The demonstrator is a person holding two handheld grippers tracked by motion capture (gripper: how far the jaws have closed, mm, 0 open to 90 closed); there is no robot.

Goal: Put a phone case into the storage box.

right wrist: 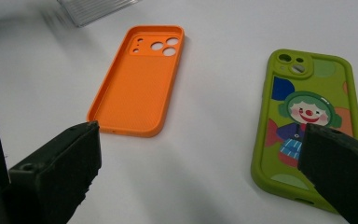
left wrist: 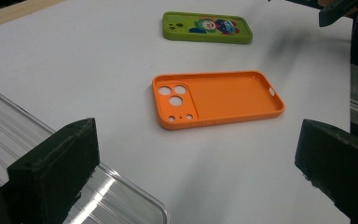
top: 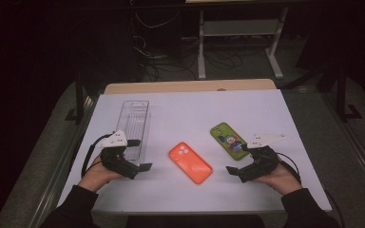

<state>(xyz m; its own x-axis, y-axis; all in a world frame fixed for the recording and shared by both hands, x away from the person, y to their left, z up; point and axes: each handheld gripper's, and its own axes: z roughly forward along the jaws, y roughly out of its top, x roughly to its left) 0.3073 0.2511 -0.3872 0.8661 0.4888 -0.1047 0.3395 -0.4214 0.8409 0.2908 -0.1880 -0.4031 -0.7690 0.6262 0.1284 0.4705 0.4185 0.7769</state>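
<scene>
We have both grippers low over the white table (top: 190, 194), one on each side of the orange phone case (top: 190, 163). Left gripper (top: 140, 154) sits at the near end of the clear plastic tray (top: 134, 121), jaws spread wide, nothing between them. Its view looks across the tray corner (left wrist: 121, 196) to the orange phone case (left wrist: 216, 99), which lies hollow side up with the camera cutouts toward the tray. Right gripper (top: 237, 159) is just beside the near end of the green phone case (top: 228, 140), jaws also spread wide and empty. In the right gripper view one jaw overlaps the near end of the green phone case (right wrist: 307, 121); we cannot tell whether it touches. That case lies printed side up, clown picture showing. The orange phone case (right wrist: 137, 81) lies flat mid-table between the two grippers, apart from the green one and from the tray. Neither gripper touches it.
</scene>
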